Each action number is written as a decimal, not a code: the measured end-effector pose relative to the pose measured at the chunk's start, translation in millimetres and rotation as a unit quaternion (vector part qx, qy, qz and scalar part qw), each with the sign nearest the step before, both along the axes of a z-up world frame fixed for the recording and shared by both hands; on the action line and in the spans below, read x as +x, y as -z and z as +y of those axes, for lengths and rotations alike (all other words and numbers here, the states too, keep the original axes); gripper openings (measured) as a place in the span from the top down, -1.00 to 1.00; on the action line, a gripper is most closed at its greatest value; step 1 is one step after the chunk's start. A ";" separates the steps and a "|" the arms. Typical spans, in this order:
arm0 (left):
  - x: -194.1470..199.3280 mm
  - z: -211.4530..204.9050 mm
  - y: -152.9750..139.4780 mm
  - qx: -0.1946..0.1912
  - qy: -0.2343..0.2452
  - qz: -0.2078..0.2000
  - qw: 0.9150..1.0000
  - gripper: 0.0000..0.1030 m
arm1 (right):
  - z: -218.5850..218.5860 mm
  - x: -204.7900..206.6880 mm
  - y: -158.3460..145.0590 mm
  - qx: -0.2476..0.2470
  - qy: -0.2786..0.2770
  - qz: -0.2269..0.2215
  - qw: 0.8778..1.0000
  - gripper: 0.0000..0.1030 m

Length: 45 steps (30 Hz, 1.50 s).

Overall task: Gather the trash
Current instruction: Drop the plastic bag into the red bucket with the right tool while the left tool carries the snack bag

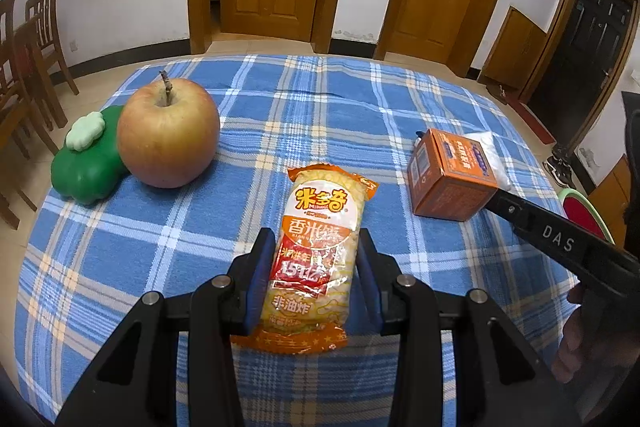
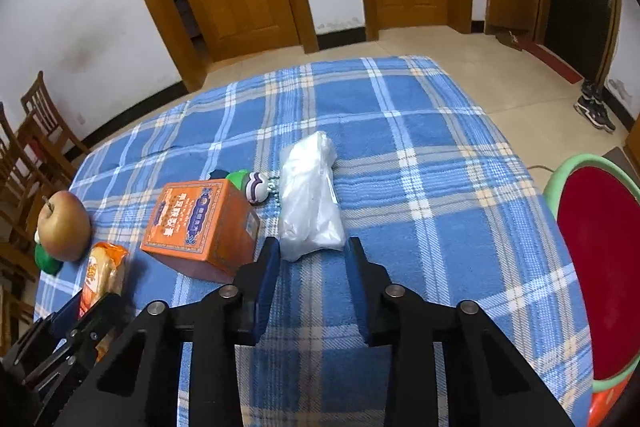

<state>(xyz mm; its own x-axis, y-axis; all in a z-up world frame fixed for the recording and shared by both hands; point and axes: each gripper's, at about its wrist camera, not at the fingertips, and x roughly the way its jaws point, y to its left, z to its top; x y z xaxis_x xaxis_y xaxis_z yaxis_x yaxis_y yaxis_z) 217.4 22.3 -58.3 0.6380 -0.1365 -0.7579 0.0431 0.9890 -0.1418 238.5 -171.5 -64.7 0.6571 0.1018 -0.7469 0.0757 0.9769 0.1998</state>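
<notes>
Clamped the rice-cracker packet point(image 1: 322, 211) between the pads of the left gripper point(image 1: 317, 243), left of the orange box point(image 2: 200, 223). Straddled the near end of the white plastic bag point(image 2: 308, 195), just right of that box, with the right gripper point(image 2: 313, 247); could not tell whether its narrowed jaws pressed it.

Right gripper point(image 2: 313, 251) low over plaid cloth point(image 2: 420, 187), jaws partly apart, near end of white bag point(image 2: 310, 203) between fingertips; whether pads press it, unclear. Orange box point(image 2: 200, 223) just left of bag, touching left finger. Small purple-green toy point(image 2: 252, 185) beyond box. Far left: apple point(image 2: 64, 225), snack pack point(image 2: 102, 275) in left gripper point(image 2: 86, 311). Red stool point(image 2: 600, 267) right of table.
</notes>
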 end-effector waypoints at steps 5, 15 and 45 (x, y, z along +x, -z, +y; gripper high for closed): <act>-0.2 -1.7 0.3 0.000 0.002 -0.002 1.000 0.21 | -4.9 -15.9 -6.6 0.009 -0.001 -0.018 1.000 0.48; -1.7 -2.4 -1.2 -0.003 0.004 -0.006 1.000 0.21 | -34.6 -70.4 -21.9 0.039 0.028 -0.041 0.998 0.49; -21.4 -40.1 -16.1 0.035 0.044 -0.033 0.998 0.21 | -169.2 -208.1 -20.6 0.039 0.194 -0.069 0.978 0.48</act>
